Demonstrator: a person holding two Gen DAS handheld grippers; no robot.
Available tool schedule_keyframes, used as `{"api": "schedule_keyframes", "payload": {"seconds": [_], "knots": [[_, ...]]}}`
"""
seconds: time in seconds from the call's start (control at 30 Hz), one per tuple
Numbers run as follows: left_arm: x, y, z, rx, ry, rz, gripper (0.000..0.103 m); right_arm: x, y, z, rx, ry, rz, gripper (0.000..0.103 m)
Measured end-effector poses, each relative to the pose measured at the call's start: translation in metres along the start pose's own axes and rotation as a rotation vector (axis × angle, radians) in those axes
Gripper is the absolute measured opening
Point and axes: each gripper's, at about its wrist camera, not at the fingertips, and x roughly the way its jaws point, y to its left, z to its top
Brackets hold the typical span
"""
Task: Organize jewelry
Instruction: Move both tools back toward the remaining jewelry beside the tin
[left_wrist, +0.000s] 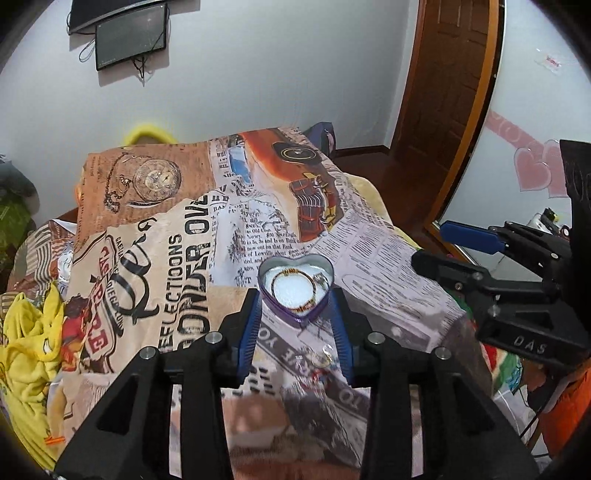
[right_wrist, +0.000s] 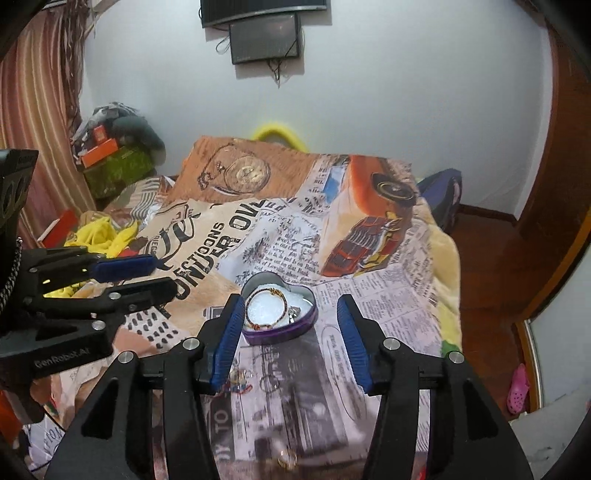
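A purple heart-shaped tin (left_wrist: 295, 284) (right_wrist: 277, 314) sits on the printed blanket. It holds a gold bracelet (left_wrist: 293, 275) (right_wrist: 266, 306) and a small silver piece (left_wrist: 320, 280) on white padding. My left gripper (left_wrist: 297, 325) is open and empty, its blue fingertips either side of the tin's near end. My right gripper (right_wrist: 290, 332) is open and empty just behind the tin. Loose rings (left_wrist: 323, 356) (right_wrist: 269, 382) lie on the blanket nearer me, and a gold ring (right_wrist: 287, 459) lies at the bottom of the right wrist view.
The blanket (left_wrist: 184, 258) (right_wrist: 388, 295) covers a bed. Yellow clothing (left_wrist: 29, 350) (right_wrist: 99, 232) lies at the left. A wooden door (left_wrist: 443, 92) and floor are at the right. Each view shows the other gripper (left_wrist: 498, 266) (right_wrist: 92, 288) at its side.
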Motion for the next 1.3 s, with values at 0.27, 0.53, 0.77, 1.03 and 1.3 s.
{"api": "schedule_keyframes", "payload": {"seconds": [0.27,0.53,0.77,1.03,1.3], "knots": [[-0.017,-0.011,-0.028,0.013,0.023,0.001,0.049,-0.019,-0.005,-0.030,0.028,0.017,-0.042,0.048],[-0.006,-0.010,-0.059,-0.007,0.094,-0.009,0.049,-0.009,-0.017,-0.072,0.086,0.114,-0.060,0.048],[0.008,-0.006,-0.084,-0.017,0.162,-0.015,0.049,0.008,-0.012,-0.110,0.090,0.214,-0.044,0.048],[0.021,-0.002,-0.104,-0.045,0.211,-0.030,0.049,0.030,-0.005,-0.138,0.092,0.304,-0.028,0.048],[0.036,-0.002,-0.107,-0.049,0.238,-0.048,0.049,0.029,-0.004,-0.143,0.102,0.267,-0.025,0.048]]}}
